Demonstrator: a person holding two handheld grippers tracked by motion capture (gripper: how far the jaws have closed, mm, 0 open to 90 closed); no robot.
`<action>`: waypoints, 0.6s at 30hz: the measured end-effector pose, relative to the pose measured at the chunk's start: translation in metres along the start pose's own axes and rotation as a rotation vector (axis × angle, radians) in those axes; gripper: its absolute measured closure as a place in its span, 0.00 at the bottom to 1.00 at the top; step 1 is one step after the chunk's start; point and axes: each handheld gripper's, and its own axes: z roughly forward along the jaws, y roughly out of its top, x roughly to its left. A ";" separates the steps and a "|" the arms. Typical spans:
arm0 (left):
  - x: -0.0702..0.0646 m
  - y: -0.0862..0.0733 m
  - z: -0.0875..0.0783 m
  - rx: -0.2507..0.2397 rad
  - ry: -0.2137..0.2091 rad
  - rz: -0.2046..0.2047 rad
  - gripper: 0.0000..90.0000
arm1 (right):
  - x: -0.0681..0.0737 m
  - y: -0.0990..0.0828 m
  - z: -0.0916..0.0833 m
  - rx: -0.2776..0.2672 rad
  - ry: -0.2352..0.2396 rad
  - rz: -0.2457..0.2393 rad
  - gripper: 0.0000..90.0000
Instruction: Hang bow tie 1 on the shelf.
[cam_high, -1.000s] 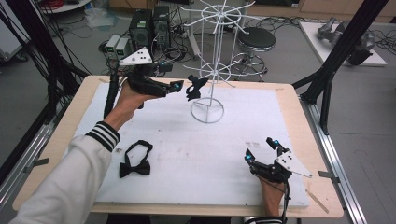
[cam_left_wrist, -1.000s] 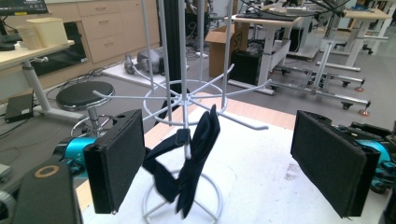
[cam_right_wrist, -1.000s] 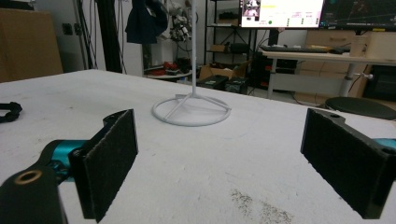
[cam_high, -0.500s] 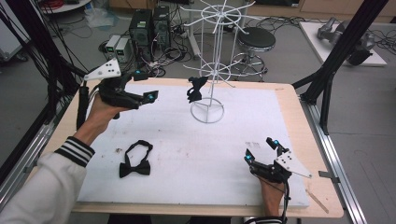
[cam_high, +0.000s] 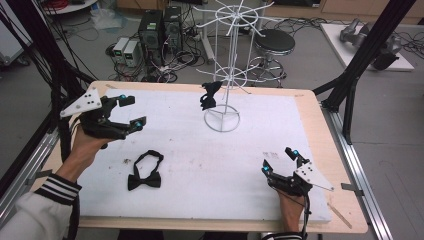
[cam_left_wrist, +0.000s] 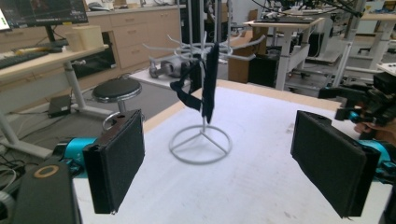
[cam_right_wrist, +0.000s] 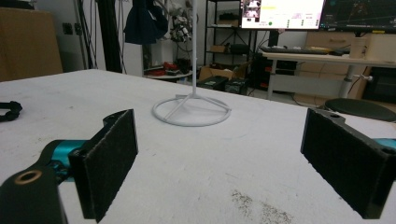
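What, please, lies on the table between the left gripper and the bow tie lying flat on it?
Nothing: in the high view, only bare white table surface separates the left gripper from the bow tie.

Black stool and 2 computer towers on floor beyond table.

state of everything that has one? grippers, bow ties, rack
Left gripper: open, empty, above the table.
Right gripper: open, empty, low on the mat.
Hung bow tie: hanging on the rack.
Flat bow tie: lying on the mat, untouched.
Rack: upright.
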 end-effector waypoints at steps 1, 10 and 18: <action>-0.001 -0.003 -0.002 0.004 0.007 0.001 0.20 | 0.000 0.000 0.000 -0.002 0.002 0.001 0.12; -0.009 -0.022 -0.024 -0.010 0.031 0.002 0.20 | 0.000 0.000 -0.001 -0.001 0.002 0.010 0.12; -0.010 -0.042 -0.040 -0.024 0.043 -0.030 0.20 | 0.001 0.000 -0.001 -0.001 0.001 0.008 0.12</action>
